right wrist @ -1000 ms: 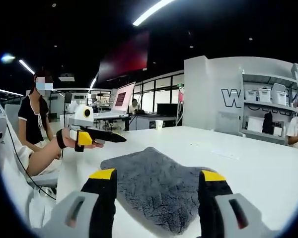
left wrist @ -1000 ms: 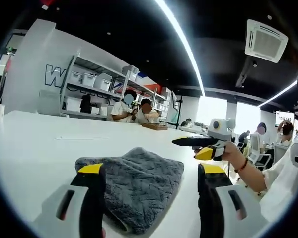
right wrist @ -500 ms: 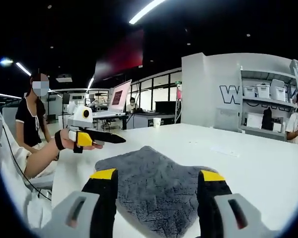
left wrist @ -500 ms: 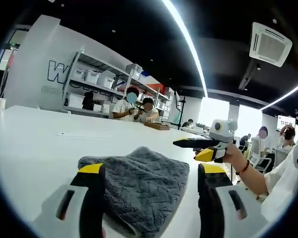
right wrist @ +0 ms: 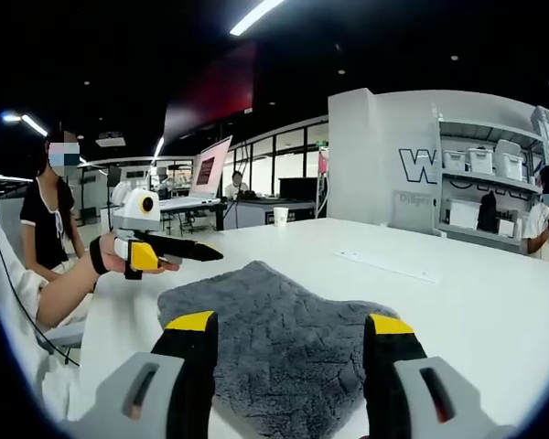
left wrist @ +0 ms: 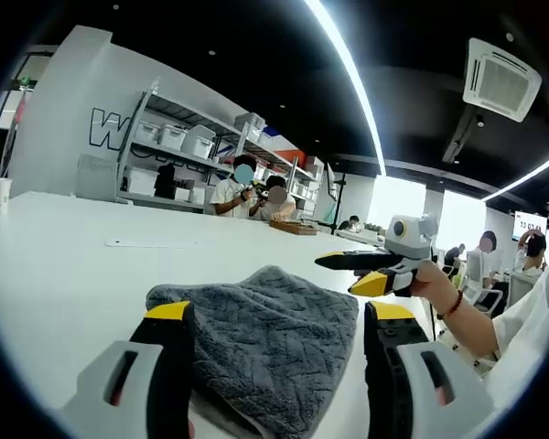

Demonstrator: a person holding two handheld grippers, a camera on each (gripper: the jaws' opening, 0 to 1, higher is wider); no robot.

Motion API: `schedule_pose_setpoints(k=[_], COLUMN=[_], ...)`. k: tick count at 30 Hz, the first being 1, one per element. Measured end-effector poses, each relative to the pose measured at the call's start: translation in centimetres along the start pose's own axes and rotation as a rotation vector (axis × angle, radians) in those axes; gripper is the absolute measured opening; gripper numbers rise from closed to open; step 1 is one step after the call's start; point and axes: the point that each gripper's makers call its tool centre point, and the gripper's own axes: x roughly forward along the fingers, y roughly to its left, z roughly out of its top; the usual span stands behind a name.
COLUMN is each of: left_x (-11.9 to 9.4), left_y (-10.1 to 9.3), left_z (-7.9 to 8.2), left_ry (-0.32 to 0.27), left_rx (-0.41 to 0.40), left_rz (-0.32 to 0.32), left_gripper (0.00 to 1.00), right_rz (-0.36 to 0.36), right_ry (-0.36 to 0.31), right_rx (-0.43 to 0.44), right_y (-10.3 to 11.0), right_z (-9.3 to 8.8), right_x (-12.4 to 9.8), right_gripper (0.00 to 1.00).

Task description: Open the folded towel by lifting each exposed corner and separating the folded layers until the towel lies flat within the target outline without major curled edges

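On the white table (left wrist: 55, 274) we find the grey towel (left wrist: 265, 343), folded into a thick pad with its layers stacked, lying close in front of both tools. In the left gripper view the left gripper (left wrist: 279, 315) stands with its jaws wide apart, the towel's near edge between them, gripping nothing. Beyond the towel's far right corner the right gripper (left wrist: 343, 261) hangs above the table in a hand (left wrist: 430, 283), its dark jaws drawn together with nothing between them. In the right gripper view the towel (right wrist: 274, 334) lies between that tool's wide-set tips, and the left gripper (right wrist: 197, 249) hovers beside the towel's left corner.
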Motion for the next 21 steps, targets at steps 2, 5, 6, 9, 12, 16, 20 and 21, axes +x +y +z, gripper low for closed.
schedule_pose_setpoints(k=[2, 5, 6, 9, 12, 16, 20, 21], left_x=[0.0, 0.1, 0.1, 0.3, 0.3, 0.4, 0.5, 0.5], left_y=[0.1, 0.2, 0.3, 0.3, 0.2, 0.4, 0.7, 0.7], left_z=[-0.1, -0.2, -0.2, -0.2, -0.3, -0.3, -0.5, -0.5], left_ry=[0.002, 0.006, 0.006, 0.009, 0.015, 0.016, 0.024, 0.025], left_rx=[-0.002, 0.000, -0.001, 0.002, 0.018, 0.023, 0.023, 0.020], left_rz=[0.005, 0.006, 0.007, 0.005, 0.000, -0.002, 0.005, 0.007], left_gripper=[0.74, 0.74, 0.74, 0.74, 0.74, 0.74, 0.74, 0.74], right_rz=[0.000, -0.014, -0.014, -0.015, -0.022, -0.033, -0.026, -0.027], right_ry=[0.001, 0.009, 0.010, 0.016, 0.020, 0.024, 0.020, 0.021], right_rx=[0.007, 0.014, 0.016, 0.024, 0.022, 0.030, 0.029, 0.028], right_y=[-0.2, -0.8, -0.8, -0.9, -1.1, -1.4, -1.3, -1.3], right_z=[-0.1, -0.5, -0.5, -0.8, -0.9, -1.1, -0.9, -0.9], right_x=[0.2, 0.4, 0.4, 0.5, 0.6, 0.7, 0.9, 0.9], right_gripper=[0.62, 0.61, 0.61, 0.61, 0.61, 0.61, 0.61, 0.60])
